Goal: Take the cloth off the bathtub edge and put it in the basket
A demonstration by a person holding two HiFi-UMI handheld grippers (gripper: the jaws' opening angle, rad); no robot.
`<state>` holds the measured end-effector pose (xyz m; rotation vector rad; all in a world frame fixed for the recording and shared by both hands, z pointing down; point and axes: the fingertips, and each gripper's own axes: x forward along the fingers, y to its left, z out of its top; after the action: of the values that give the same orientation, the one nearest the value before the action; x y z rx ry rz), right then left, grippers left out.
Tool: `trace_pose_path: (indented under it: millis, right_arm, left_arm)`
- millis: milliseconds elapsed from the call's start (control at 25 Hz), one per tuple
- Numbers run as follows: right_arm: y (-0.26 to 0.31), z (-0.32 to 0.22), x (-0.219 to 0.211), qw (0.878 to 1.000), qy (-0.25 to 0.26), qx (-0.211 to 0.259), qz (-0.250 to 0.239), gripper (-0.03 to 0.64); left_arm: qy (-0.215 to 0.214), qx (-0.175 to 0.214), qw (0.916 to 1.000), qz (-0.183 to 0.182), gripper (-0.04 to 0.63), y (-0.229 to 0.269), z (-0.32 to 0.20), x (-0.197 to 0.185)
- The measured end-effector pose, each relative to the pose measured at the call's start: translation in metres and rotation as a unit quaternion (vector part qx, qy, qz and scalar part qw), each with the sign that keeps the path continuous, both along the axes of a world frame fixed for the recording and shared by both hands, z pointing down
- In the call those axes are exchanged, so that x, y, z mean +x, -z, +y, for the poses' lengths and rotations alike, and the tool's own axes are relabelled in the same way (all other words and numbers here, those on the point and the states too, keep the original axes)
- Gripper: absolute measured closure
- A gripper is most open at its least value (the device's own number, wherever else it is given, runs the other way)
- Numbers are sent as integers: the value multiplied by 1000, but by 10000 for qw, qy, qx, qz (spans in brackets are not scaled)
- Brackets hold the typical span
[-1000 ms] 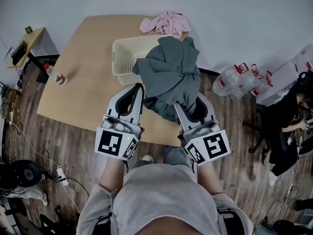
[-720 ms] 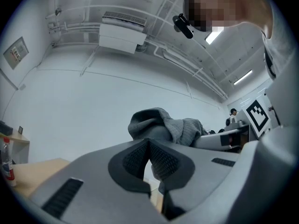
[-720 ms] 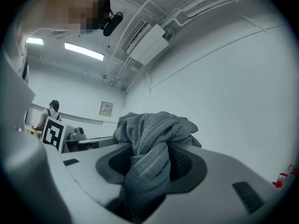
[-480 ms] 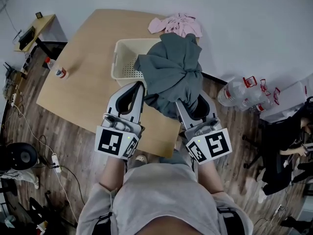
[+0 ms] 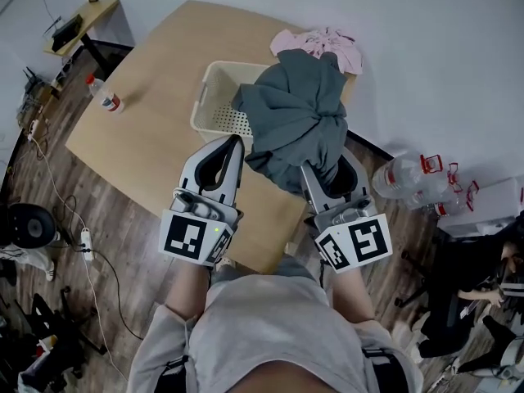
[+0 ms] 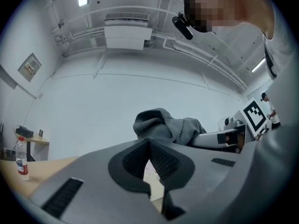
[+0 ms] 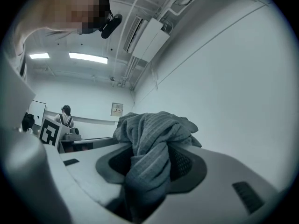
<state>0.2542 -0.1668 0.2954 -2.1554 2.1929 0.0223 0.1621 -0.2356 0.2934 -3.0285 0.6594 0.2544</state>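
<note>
A big grey cloth (image 5: 295,117) hangs bunched from my right gripper (image 5: 315,174), which is shut on it; in the right gripper view the cloth (image 7: 149,129) fills the gap between the jaws of that gripper (image 7: 150,160). The cloth hangs over the right part of a cream perforated basket (image 5: 205,105) that stands on a wooden table (image 5: 155,146). My left gripper (image 5: 235,142) is beside the cloth on its left, near the basket's front wall. In the left gripper view its pads meet at the tip of the gripper (image 6: 148,143) with nothing between them, and the cloth (image 6: 163,125) shows beyond.
A pink cloth (image 5: 321,43) lies on the table's far corner behind the basket. A small bottle (image 5: 105,98) stands at the table's left edge. Large water bottles (image 5: 401,178) lie on the floor at right. A small desk (image 5: 82,19) and floor cables (image 5: 61,211) are at left.
Both grippers have moved across the table's near edge with the cloth still gripped; the table, basket and floor bottles have swung round in the head view. The jaws look unchanged.
</note>
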Motion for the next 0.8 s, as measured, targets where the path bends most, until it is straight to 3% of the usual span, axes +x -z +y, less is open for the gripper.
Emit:
trace_pose_path:
  millis: [800]
  right_arm:
    - [2, -42, 40, 9945, 1040, 47, 145, 426]
  left_arm:
    - [1242, -50, 9921, -176, 598, -15, 2, 3]
